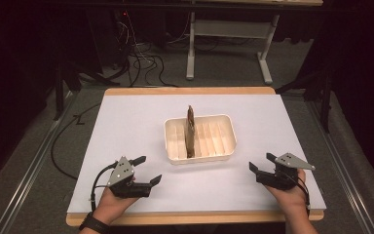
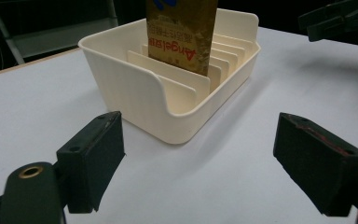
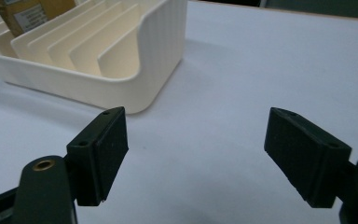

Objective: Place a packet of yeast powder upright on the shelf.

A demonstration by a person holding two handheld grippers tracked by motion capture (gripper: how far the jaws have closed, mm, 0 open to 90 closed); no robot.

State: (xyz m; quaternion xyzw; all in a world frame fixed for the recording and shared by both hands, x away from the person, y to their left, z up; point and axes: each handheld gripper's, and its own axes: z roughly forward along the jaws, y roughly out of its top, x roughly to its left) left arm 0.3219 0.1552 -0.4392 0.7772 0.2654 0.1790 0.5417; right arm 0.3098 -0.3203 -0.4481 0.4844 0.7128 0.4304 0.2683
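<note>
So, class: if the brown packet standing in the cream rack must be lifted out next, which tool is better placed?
Left, probably. The brown packet stands left of centre in the cream rack, nearer the open left tool. The right tool, also open, would have to reach across the dividers.

The high view looks forward and down from afar; both gripper views sit low and close, sharing the cream slotted plastic tray [image 2: 135, 88] ahead of their jaws.
</note>
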